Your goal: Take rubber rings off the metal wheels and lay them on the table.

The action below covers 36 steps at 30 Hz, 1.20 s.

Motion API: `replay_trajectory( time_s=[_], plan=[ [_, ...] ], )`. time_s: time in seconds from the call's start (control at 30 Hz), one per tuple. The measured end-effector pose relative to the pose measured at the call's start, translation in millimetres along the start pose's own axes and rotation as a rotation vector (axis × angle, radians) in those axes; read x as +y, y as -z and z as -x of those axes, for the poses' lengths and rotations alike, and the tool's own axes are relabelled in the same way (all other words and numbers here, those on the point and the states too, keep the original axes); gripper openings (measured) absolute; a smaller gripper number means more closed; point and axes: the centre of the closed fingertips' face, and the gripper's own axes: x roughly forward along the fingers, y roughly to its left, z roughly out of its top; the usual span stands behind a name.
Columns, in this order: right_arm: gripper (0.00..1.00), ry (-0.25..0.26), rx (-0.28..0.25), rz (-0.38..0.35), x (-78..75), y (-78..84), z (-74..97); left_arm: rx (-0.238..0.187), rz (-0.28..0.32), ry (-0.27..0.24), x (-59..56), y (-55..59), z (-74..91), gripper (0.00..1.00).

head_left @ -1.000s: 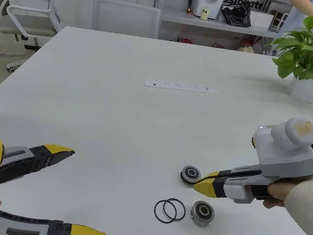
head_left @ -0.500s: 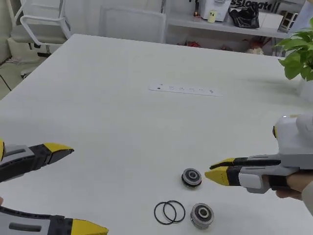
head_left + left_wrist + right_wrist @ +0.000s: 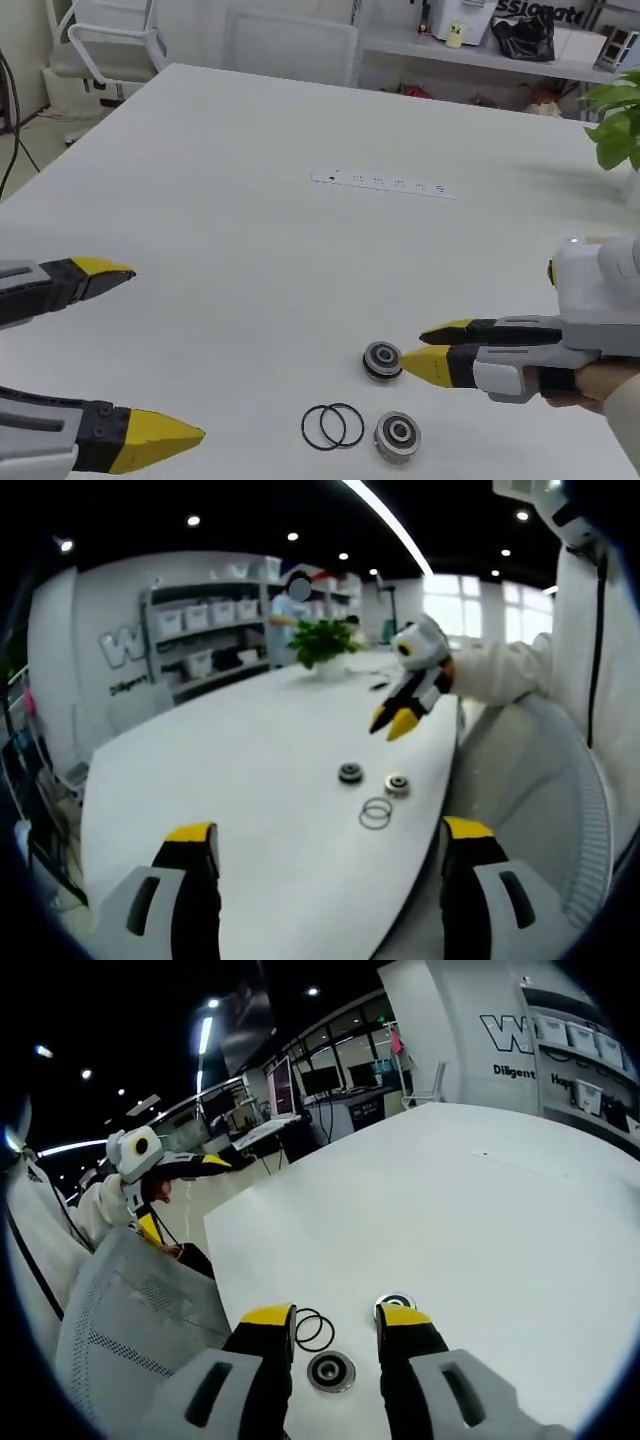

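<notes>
Easing out from between the wheels, the right tongs (image 3: 428, 348) hang slightly spread and empty beside the farther wheel (image 3: 382, 359), the left tongs (image 3: 165, 352) gape wide, and two rubber rings (image 3: 333, 426) lie on the bench (image 3: 250, 200) by the nearer wheel (image 3: 398, 436), so removal looks done.

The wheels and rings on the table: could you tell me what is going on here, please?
A person works at the table with a gripper in each hand. Two rubber rings lie overlapping beside two metal wheels. The right gripper hovers by the farther wheel, fingers apart and empty. The left gripper is wide open, well away.
</notes>
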Motion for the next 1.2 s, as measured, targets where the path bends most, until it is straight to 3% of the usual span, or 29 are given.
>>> replay_trajectory(
  time_s=[0.27,0.37,0.47,0.6,0.73,0.9,1.03,1.2],
  plan=[
    [0.35,-0.008,-0.045,-0.028,-4.4,-7.9,8.5,-0.013,-0.021,0.001,0.4,-18.7,-6.9,0.93],
    [0.35,-0.007,-0.097,-0.026,-4.1,-20.6,17.8,-0.014,-0.034,0.015,-0.3,-25.9,-9.5,0.92],
    [0.35,-0.027,-0.164,-0.059,-3.0,-36.2,28.9,-0.029,-0.064,0.031,0.8,-40.1,-11.2,0.89],
    [0.36,-0.029,-0.184,-0.07,-8.3,-42.3,45.1,-0.07,-0.082,0.028,6.9,-61.8,-15.9,0.9],
    [0.4,-0.004,-0.222,-0.053,-15.5,-55.5,63.5,-0.083,-0.102,0.036,9.3,-75.5,-22.9,0.9],
    [0.41,0.013,-0.271,0.007,-22.0,-81.3,86.5,-0.096,-0.142,0.072,5.5,-95.9,-35.2,0.9],
    [0.41,-0.005,-0.324,0.089,-18.3,-108.5,98.2,-0.091,-0.198,0.088,4.3,-111.5,-47.3,0.9],
    [0.4,-0.018,-0.369,0.177,-18.4,-127.2,95.4,-0.129,-0.224,0.127,2.6,-134.2,-67.3,0.89]
  ],
)
